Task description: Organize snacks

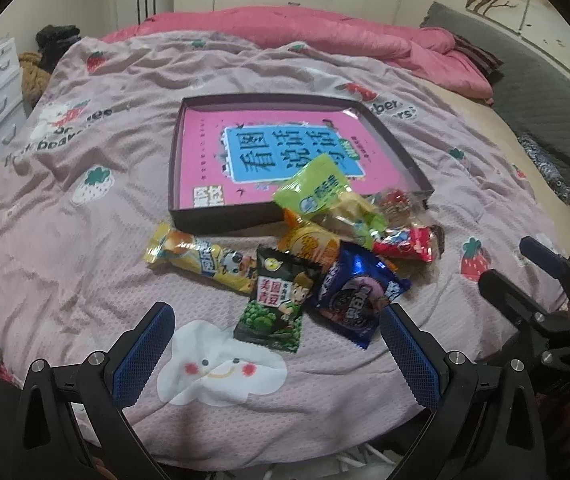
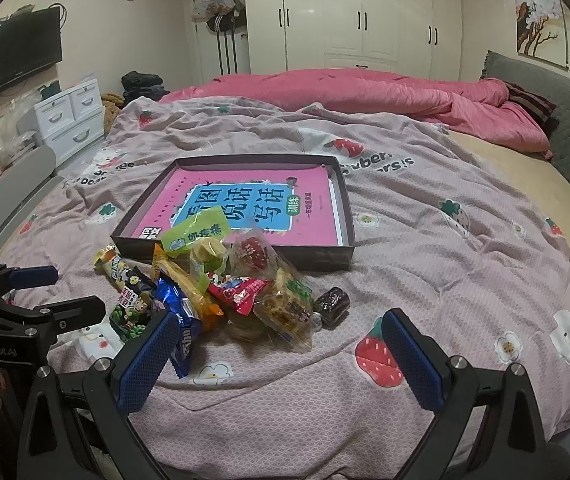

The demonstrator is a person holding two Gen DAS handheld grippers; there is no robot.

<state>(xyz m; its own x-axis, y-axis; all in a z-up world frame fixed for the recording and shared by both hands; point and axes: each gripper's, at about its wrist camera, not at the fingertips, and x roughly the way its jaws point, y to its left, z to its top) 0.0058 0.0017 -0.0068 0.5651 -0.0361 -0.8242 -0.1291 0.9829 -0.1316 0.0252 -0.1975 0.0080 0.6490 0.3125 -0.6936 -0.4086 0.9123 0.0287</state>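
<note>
Strawberry-printed mauve blanket [image 1: 85,240], pink book [image 1: 205,168] in dark box [image 1: 221,216], blue-padded gripper [image 1: 277,344].

Soft, even indoor light falls on the bed [image 1: 85,152] from above, fairly dim with a warm cast. Shadows are faint: a thin one lies under the tray [image 2: 327,258] on its near side. Glare streaks the glossy wardrobe [image 2: 365,12] doors behind the bed. Both views bend strongly toward black rounded corners. Detail is soft and blocky, grainiest at the rim.
</note>
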